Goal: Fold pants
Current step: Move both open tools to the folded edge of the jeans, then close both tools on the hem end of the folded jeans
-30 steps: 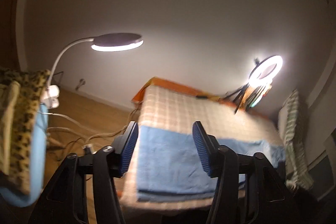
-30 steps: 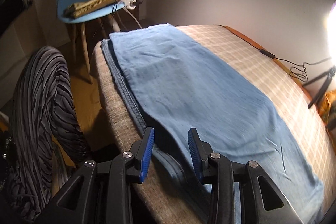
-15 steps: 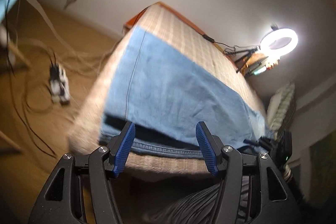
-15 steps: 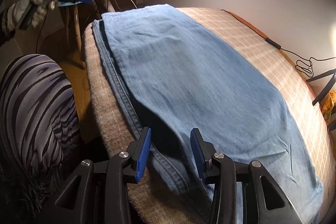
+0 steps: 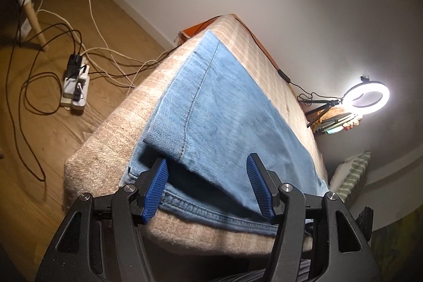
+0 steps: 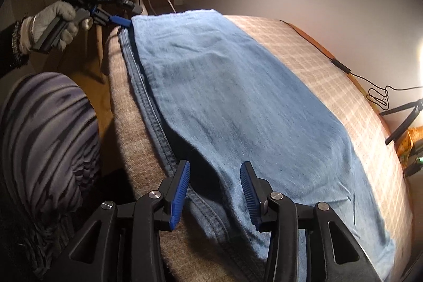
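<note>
The pants (image 6: 238, 102), soft light-blue denim with thick stitched seams, lie flat and lengthwise along the near edge of a table (image 5: 105, 144) covered in a coarse beige checked cloth. The left gripper (image 5: 208, 186) stands with jaws apart at the hem corner, ribbed blue pads either side of the lifted top layer, not pressing it. The right gripper (image 6: 215, 192) has just been opening slightly; its jaws are apart over the near seam, fabric between but unclamped. The right wrist view alone shows a gloved hand (image 6: 53, 25) holding the left gripper at the far hem, and a striped sleeve, partly cut off. Only the left view shows the glowing ring light (image 5: 366, 97) and a power strip (image 5: 75, 83) with tangled cables on the wooden floor
</note>
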The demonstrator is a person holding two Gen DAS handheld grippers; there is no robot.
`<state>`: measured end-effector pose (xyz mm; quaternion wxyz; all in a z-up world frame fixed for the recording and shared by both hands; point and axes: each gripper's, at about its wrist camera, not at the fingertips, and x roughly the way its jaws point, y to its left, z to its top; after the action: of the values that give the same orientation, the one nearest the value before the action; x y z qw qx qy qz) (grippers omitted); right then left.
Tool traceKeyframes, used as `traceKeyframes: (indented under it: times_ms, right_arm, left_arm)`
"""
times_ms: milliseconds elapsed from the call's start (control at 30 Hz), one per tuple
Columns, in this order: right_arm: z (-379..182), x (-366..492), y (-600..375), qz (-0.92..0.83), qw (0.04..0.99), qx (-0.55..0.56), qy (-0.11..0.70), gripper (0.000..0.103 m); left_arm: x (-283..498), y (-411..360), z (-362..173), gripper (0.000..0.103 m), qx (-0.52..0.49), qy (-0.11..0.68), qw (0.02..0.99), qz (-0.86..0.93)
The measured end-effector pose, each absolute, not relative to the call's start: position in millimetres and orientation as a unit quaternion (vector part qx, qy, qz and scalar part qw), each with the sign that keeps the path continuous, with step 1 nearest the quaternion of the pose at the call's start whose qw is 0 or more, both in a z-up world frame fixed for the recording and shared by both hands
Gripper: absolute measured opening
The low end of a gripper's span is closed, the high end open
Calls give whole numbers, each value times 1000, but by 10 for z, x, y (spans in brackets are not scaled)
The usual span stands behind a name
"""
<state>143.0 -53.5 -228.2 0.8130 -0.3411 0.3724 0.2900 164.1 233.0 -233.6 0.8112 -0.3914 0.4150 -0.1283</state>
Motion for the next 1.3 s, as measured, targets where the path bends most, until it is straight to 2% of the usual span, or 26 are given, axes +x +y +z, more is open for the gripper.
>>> traceKeyframes:
  times_ms: [67, 133, 167, 200, 233, 267, 300, 367, 567, 733, 833, 867, 900, 933, 967, 1000, 1300]
  right_arm:
    - [-2317, 1477, -509, 286, 812, -345, 373, 41]
    - [-2353, 1501, -479, 287, 809, -351, 373, 41]
    - [-2375, 1499, -455, 288, 806, -357, 373, 38]
    - [-2392, 1488, -440, 289, 804, -363, 372, 35]
    - [-2414, 1477, -416, 288, 801, -373, 370, 27]
    - [-2427, 1477, -407, 285, 799, -379, 370, 19]
    - [-2431, 1473, -400, 278, 800, -385, 367, 14]
    - [-2398, 1473, -409, 272, 803, -386, 362, 1]
    - [-2044, 1309, -522, 298, 821, -351, 337, 0]
    - [-2427, 1261, -421, 295, 785, -404, 365, 0]
    - [-2471, 1283, -415, 291, 783, -408, 368, 0]
    - [-2447, 1294, -438, 292, 785, -402, 369, 0]
    - [-2404, 1308, -466, 294, 789, -393, 370, 0]
    - [-2375, 1316, -480, 294, 791, -389, 369, 0]
    - [-2368, 1323, -492, 293, 793, -387, 369, 0]
    - [-2361, 1331, -493, 293, 794, -385, 369, 0]
    - [-2434, 1357, -479, 291, 801, -372, 368, 0]
  left_arm:
    - [1668, 2342, -2348, 59, -397, 406, 814, -124]
    - [1690, 2373, -2356, 55, -408, 394, 815, -118]
    - [1696, 2385, -2357, 51, -412, 387, 817, -116]
    - [1705, 2386, -2349, 35, -411, 380, 821, -115]
    - [1715, 2378, -2323, 18, -399, 375, 829, -112]
    - [1724, 2369, -2313, 10, -391, 373, 834, -111]
    - [1725, 2355, -2276, 5, -380, 366, 842, -110]
    - [1711, 2352, -2230, 5, -376, 358, 848, -111]
    - [1388, 2452, -2090, 6, -374, 321, 864, -98]
    - [1325, 2442, -2441, 6, -382, 359, 848, -82]
    - [1299, 2444, -2473, 7, -386, 364, 844, -80]
    - [1288, 2462, -2457, 10, -393, 365, 841, -78]
    - [1263, 2490, -2445, 20, -400, 364, 838, -72]
    - [1218, 2518, -2426, 41, -408, 360, 837, -58]
    - [1176, 2542, -2426, 54, -419, 357, 833, -51]
    - [1136, 2552, -2441, 61, -433, 354, 828, -49]
    - [1151, 2534, -2545, 61, -476, 338, 810, -62]
